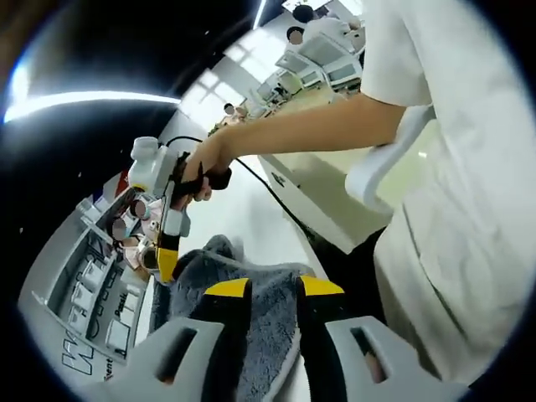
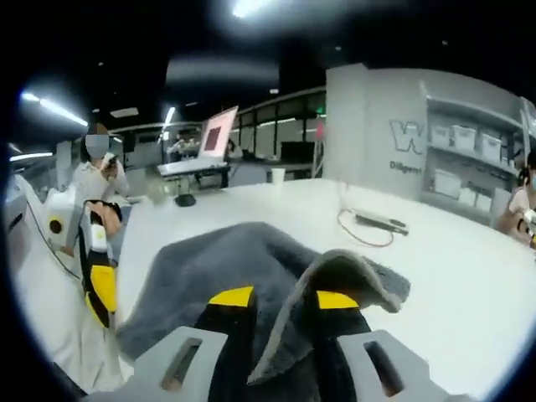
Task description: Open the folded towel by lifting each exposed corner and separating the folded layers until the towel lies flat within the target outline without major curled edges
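Observation:
The grey towel (image 1: 268, 322) lies crumpled on the white table (image 1: 251, 209). In the left gripper view, my left gripper (image 1: 274, 289) has its yellow-tipped jaws close together with towel cloth between them. A hand holds my right gripper (image 1: 161, 255) at the towel's far left edge. In the right gripper view, the towel (image 2: 226, 251) spreads over the table (image 2: 435, 276), and a raised fold of it runs between the jaws of my right gripper (image 2: 285, 298), which is shut on it. My left gripper (image 2: 100, 289) shows at the towel's left edge.
A person in white clothes (image 1: 452, 209) stands close along the table edge. A black cable (image 2: 368, 222), a dark mouse-like object (image 2: 185, 200), an open laptop (image 2: 205, 142) and a cup (image 2: 278, 174) sit farther back. A grey wall with shelved bins (image 2: 456, 159) stands on the right.

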Demonstrator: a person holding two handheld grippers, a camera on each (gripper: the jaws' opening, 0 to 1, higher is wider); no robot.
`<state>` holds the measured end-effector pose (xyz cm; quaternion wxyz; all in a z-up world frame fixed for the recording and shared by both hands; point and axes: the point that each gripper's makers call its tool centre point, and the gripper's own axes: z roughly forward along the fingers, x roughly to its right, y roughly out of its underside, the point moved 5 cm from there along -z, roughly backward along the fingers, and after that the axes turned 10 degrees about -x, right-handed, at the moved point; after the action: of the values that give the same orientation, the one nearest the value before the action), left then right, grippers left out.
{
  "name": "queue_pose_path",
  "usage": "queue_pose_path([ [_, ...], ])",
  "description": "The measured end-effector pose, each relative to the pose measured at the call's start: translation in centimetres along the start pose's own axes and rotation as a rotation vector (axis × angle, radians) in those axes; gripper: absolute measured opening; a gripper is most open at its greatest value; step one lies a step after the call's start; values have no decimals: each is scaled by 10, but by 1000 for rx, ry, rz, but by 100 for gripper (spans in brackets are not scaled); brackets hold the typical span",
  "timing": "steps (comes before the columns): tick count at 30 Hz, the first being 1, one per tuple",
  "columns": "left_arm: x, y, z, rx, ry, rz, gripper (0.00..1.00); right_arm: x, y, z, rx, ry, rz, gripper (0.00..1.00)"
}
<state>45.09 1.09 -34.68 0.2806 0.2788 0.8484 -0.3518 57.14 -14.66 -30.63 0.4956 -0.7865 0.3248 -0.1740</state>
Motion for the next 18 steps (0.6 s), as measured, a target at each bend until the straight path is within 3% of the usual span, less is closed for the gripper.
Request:
queue_pose_path([
  [1, -1, 0, -2, 4, -7, -12, 20, 0, -1, 2, -9, 1, -2, 8],
  [3, -5, -1, -11, 17, -41, -37, 20, -2, -12, 14, -23, 10, -68, 11],
  [6, -7, 4, -17, 22, -91, -32, 19, 5, -22, 26, -29, 29, -85, 10],
  [14, -3, 13, -22, -2, -98, -56, 18, 25, -27, 28, -39, 89, -71, 7],
  [18, -8, 19, -20, -13, -108, -63, 23, 28, -29, 32, -47, 111, -85, 6],
])
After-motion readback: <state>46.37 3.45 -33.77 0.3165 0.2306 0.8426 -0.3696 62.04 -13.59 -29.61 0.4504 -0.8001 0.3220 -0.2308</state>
